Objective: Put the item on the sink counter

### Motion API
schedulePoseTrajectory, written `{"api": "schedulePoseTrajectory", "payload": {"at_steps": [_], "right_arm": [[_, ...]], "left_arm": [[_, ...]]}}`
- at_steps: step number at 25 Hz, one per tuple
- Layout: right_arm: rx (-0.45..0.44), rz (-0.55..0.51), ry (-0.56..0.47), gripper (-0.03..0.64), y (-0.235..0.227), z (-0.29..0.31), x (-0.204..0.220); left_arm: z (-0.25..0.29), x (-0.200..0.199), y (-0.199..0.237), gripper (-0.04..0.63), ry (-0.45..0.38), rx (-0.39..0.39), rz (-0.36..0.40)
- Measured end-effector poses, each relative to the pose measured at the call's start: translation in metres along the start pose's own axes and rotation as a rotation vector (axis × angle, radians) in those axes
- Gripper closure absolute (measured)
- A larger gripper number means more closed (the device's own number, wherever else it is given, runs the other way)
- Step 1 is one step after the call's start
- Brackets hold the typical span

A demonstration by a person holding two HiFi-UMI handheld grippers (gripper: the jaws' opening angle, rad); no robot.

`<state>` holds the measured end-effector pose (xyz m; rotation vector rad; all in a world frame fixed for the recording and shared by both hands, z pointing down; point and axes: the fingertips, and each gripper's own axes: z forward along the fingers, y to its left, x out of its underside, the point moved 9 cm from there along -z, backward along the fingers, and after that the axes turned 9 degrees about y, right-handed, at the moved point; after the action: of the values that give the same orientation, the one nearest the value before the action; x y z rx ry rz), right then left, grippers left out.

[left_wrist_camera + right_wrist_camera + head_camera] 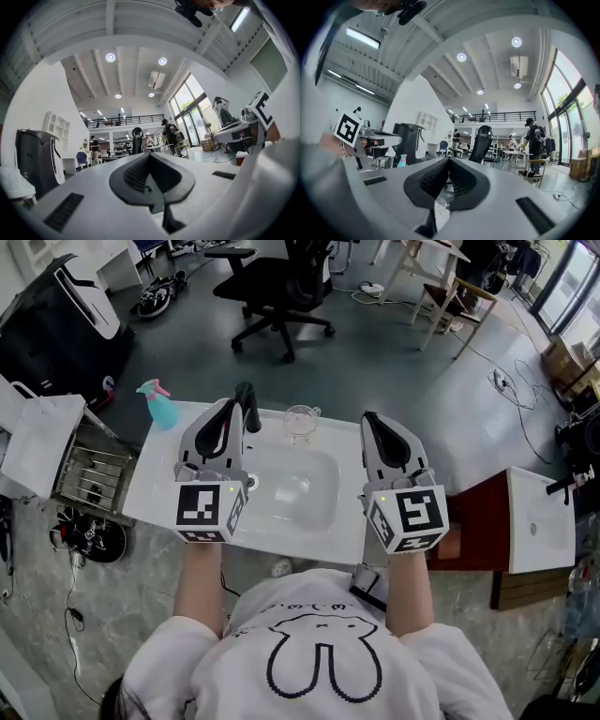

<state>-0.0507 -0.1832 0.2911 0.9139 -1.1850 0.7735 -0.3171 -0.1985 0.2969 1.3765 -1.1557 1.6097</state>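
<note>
Right claw [449, 159] shut; ribbed black pads [433, 177] touching.

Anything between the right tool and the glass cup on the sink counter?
Nothing visible. The right tool, shut and empty, hangs right of the glass cup, only open space between them. The faucet stands on the cup's other side.

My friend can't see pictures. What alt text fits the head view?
A person holds a left hand-held gripper and a right hand-held gripper, shut and empty, above a white sink counter. A clear glass cup stands behind the basin; a teal plastic spray bottle with pink trigger at its left corner.
</note>
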Motion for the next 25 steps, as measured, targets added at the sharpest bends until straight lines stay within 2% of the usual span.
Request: {"api": "schedulePoseTrajectory", "payload": {"at_steps": [5, 13, 25], "right_arm": [[0.047, -0.054, -0.074, 0.589, -0.008, -0.01, -0.02], [0.117, -0.077, -0.16, 0.589, -0.022, -0.025, -0.041], [0.123, -0.084, -0.137, 0.589, -0.028, -0.022, -0.042]], "left_arm": [[-0.005, -0.014, 0.003, 0.586, -0.016, 0.0, 0.026], [-0.007, -0.032, 0.006, 0.586, -0.059, 0.017, 0.079], [-0.005, -0.036, 0.011, 0.586, -0.066, 0.011, 0.083]]}}
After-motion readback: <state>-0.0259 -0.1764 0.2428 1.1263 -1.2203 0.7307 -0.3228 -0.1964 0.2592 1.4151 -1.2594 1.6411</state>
